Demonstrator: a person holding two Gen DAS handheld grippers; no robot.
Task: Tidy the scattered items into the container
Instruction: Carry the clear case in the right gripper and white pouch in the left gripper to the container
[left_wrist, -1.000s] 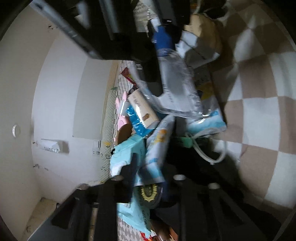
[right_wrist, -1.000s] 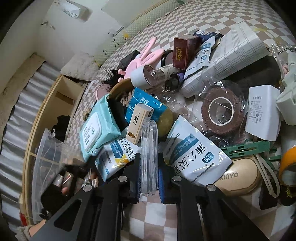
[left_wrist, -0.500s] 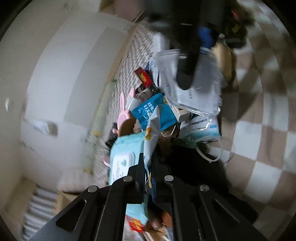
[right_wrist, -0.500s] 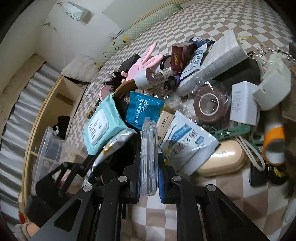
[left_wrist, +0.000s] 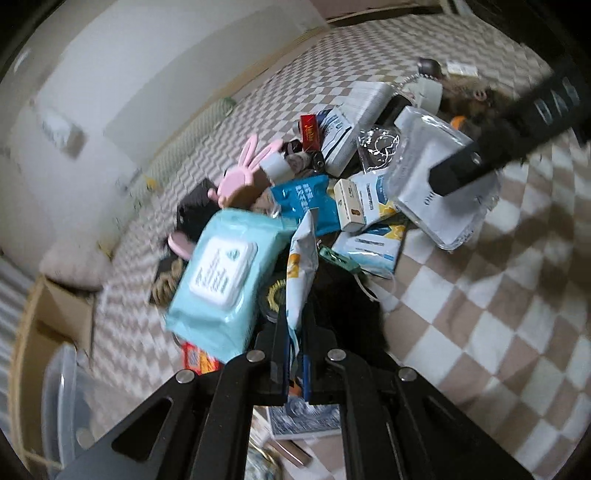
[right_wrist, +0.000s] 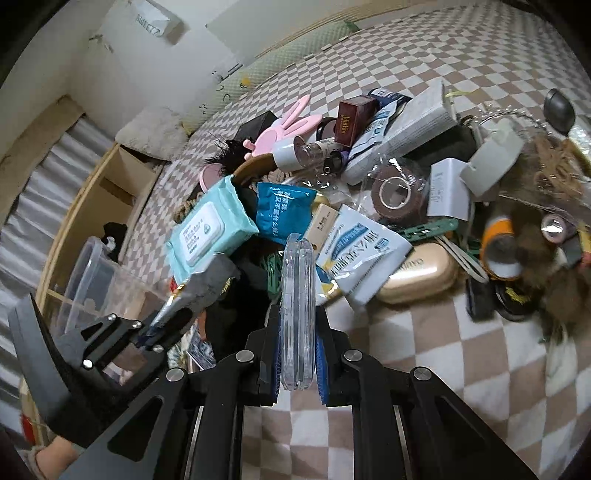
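one teal wet-wipes pack (right_wrist: 207, 230), one pink bunny-eared piece (right_wrist: 284, 127), one dark red box (right_wrist: 351, 120), one brown tape roll (right_wrist: 397, 192), one gold case (right_wrist: 419, 275), one clear plastic container (right_wrist: 96, 280), two grippers.

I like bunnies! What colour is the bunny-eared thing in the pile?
Pink. The bunny-eared thing shows best in the right wrist view.

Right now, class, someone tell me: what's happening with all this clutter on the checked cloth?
A person is tidying with a handheld tool in each hand. The left tool is shut on a thin white-and-yellow sachet, lifted off the pile. The right tool is clamped on a clear flat plastic case, held on edge. The clear plastic container waits at the left; most items are still scattered.
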